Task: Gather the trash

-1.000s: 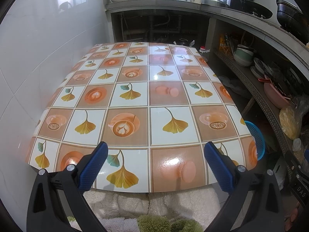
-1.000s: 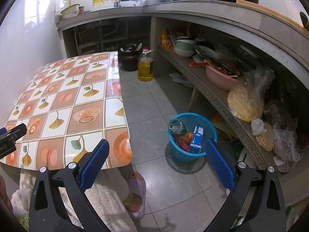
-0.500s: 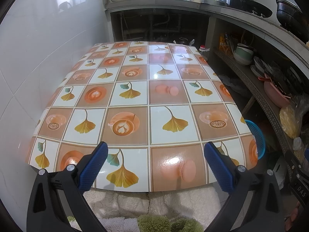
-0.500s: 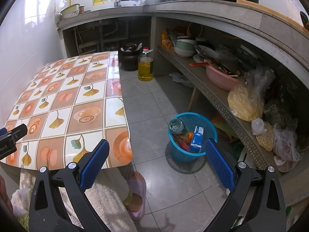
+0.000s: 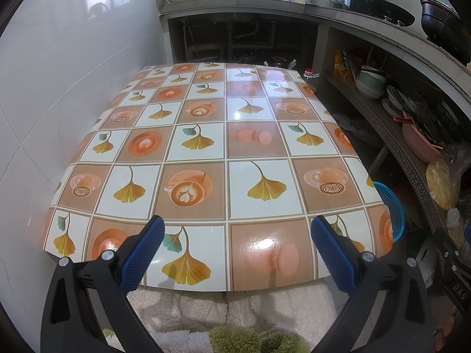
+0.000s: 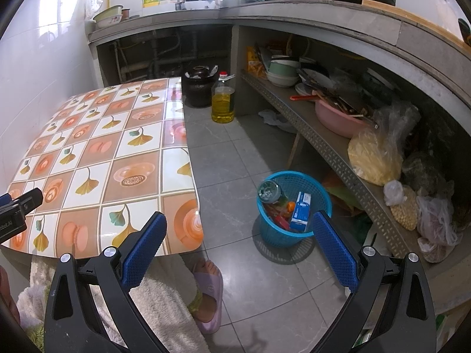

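A blue plastic basket (image 6: 275, 229) stands on the grey floor right of the table; its rim also shows in the left wrist view (image 5: 390, 203). It holds a bottle (image 6: 269, 191), a blue and white box (image 6: 300, 211) and red and orange scraps. My left gripper (image 5: 237, 229) is open and empty over the near edge of the patterned table (image 5: 206, 111), which bears no loose item. My right gripper (image 6: 238, 226) is open and empty, held above the floor between the table corner (image 6: 188, 229) and the basket.
A low shelf (image 6: 323, 144) along the right holds bowls, a pink basin (image 6: 338, 117) and bags. An oil bottle (image 6: 222, 100) and a dark jar (image 6: 198, 85) stand on the floor beyond the table. A slippered foot (image 6: 207, 288) is below the table corner.
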A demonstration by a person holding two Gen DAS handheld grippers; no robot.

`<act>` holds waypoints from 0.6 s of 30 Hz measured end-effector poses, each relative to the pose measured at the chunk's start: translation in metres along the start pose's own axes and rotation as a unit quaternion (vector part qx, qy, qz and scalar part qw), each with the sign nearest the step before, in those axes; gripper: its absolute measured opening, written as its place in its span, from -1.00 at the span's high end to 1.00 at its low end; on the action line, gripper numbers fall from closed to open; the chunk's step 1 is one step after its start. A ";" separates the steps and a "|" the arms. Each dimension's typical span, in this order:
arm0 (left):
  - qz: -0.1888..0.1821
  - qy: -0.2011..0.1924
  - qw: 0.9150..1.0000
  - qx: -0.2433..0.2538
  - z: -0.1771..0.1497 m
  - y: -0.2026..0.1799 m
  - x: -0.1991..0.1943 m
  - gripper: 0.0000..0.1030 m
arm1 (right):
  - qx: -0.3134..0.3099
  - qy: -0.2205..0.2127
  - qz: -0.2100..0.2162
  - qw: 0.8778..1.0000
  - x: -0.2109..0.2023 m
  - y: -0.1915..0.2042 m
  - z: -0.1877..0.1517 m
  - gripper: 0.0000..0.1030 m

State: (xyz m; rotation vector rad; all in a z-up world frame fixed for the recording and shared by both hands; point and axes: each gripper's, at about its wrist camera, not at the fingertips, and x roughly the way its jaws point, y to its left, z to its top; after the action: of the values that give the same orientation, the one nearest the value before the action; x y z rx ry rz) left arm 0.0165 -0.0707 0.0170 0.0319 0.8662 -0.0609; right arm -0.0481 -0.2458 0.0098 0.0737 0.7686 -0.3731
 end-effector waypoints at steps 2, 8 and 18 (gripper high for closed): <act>0.000 0.000 1.000 0.000 0.000 0.000 0.000 -0.89 | 0.000 0.000 -0.001 1.000 0.000 0.000 0.000 -0.85; 0.000 0.001 1.000 0.000 0.000 0.000 0.000 -0.89 | 0.000 0.000 0.000 1.000 0.000 0.001 0.000 -0.85; 0.000 0.000 1.000 0.000 0.000 0.000 0.000 -0.89 | 0.000 0.001 -0.001 1.000 -0.001 0.002 0.000 -0.85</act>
State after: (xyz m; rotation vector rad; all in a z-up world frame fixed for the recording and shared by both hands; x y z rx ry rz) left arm 0.0168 -0.0708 0.0172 0.0326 0.8668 -0.0612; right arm -0.0478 -0.2438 0.0100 0.0733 0.7704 -0.3741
